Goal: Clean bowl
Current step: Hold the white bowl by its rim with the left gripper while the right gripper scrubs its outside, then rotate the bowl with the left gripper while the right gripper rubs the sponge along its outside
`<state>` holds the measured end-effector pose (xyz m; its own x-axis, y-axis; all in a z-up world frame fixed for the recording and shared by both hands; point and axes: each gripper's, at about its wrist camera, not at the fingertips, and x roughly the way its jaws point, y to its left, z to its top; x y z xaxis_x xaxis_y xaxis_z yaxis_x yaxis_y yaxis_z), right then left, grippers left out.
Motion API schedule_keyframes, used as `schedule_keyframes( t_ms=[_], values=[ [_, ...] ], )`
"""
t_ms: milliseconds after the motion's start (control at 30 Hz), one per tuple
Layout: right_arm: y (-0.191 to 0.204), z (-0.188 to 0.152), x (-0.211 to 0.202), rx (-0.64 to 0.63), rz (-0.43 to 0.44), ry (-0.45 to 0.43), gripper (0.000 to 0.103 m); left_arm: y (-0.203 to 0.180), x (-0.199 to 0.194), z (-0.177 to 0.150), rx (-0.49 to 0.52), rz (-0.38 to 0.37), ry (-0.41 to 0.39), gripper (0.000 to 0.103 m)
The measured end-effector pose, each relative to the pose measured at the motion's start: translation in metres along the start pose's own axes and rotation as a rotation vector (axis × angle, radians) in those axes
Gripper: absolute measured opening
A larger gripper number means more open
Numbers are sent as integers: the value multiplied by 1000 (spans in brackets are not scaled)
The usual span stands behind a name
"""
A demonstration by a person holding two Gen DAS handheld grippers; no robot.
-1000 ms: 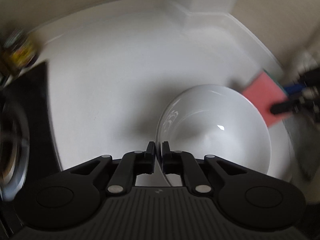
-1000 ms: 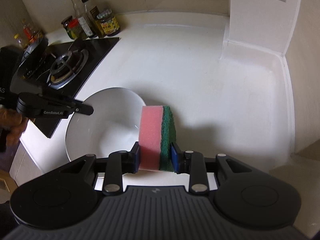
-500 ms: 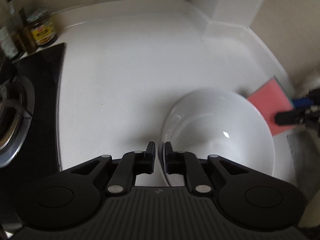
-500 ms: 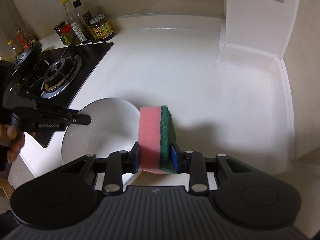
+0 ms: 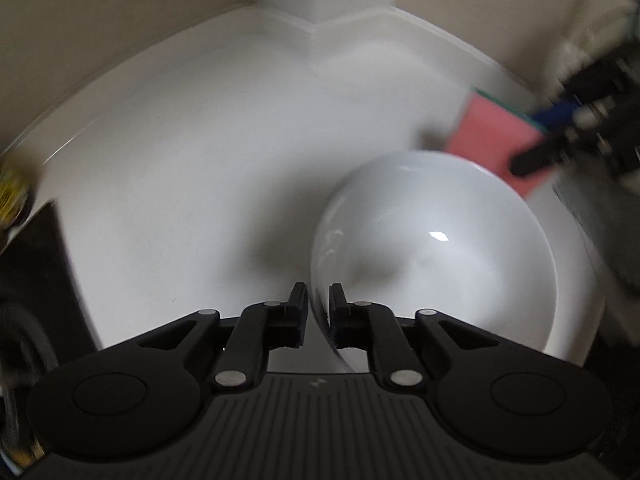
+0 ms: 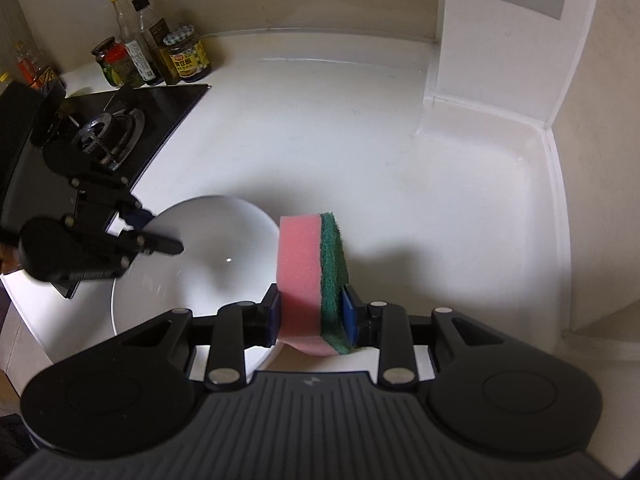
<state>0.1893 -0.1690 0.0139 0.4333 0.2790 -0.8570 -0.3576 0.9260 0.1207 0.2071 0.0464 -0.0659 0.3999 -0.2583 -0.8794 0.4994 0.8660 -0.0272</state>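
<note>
On the white countertop (image 6: 360, 152) sits the white bowl (image 5: 436, 256), its near rim between the left gripper's (image 5: 319, 300) 2 opening fingers, pads apart from it. Beside the bowl, the right gripper (image 6: 311, 312) pinches a pink-and-green sponge (image 6: 310, 276).

Right gripper (image 6: 311, 316): black linkage arms, silver rivets, blue pads, ribbed grey housing. Left gripper (image 5: 319, 304): the same black links, rivets and ribbing, black fingertips.

white countertop (image 6: 360, 152) | on it: bowl (image 6: 208, 248), jars and bottles (image 6: 160, 56), gas hob (image 6: 104, 132)
</note>
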Motion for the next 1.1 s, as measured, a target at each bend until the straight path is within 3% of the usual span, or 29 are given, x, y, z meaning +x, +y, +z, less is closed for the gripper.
schedule_keyframes(
  t_ms=[100,200,300,467,533,600,767,867,1000,1100],
  values=[
    [-2,-7,-3,40,27,-4,27,3,-10,-17,-196,56,-25,13],
    [0,-18,-8,83,36,-14,27,1,-11,-31,-244,57,-28,8],
    [4,-26,-13,96,34,-14,27,-6,-7,-22,-95,49,-8,8],
    [2,-21,-10,129,-7,-15,27,-24,7,-7,336,4,-14,13],
    [6,-18,-8,117,-43,-27,27,-23,12,0,392,-24,-19,13],
    [10,-17,-5,109,-100,-45,27,-13,16,8,322,-64,-20,11],
    [17,-27,-8,160,-121,-65,27,21,3,-7,-148,-104,-19,16],
    [21,-36,-12,211,-107,-71,27,23,-4,-23,-216,-106,-56,12],
    [32,-50,-17,274,-111,-77,27,19,2,-21,-79,-112,-36,11],
    [38,-53,-17,260,-113,-65,27,8,6,-9,161,-74,-20,10]
  ],
)
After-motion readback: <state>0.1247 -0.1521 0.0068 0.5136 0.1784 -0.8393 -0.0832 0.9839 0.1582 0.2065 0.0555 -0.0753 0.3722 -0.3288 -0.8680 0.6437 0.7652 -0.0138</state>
